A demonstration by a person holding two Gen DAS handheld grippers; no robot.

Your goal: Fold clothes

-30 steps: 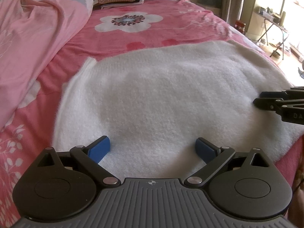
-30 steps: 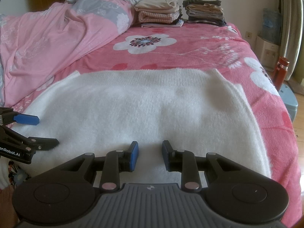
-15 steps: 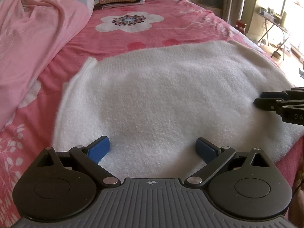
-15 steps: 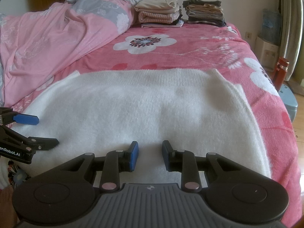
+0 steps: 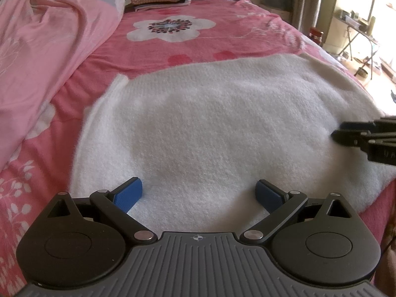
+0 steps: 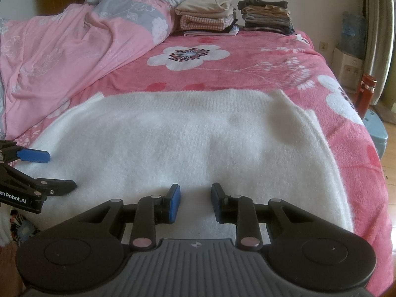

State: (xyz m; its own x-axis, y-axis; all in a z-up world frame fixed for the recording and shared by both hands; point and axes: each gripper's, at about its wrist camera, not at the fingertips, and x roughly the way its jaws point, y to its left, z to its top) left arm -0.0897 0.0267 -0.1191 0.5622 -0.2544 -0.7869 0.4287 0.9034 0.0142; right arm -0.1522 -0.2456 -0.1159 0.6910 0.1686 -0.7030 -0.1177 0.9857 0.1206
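Note:
A fluffy white knitted garment [image 5: 210,128] [image 6: 188,143] lies spread flat across the near half of the pink flowered bed. My left gripper [image 5: 199,194] hovers over its near left part, jaws wide open, nothing between the blue pads. My right gripper [image 6: 195,201] is over the garment's near edge to the right; its jaws stand a little apart with only the cloth's surface showing below, nothing clamped. Each gripper shows at the edge of the other's view: the right one [image 5: 346,131], the left one [image 6: 57,170].
A crumpled pink and grey quilt [image 6: 74,54] is heaped on the bed's left side. Two stacks of folded clothes [image 6: 208,17] [image 6: 267,16] sit at the far end. A red flask [image 6: 366,94] and a blue stool [image 6: 376,131] stand on the floor to the right.

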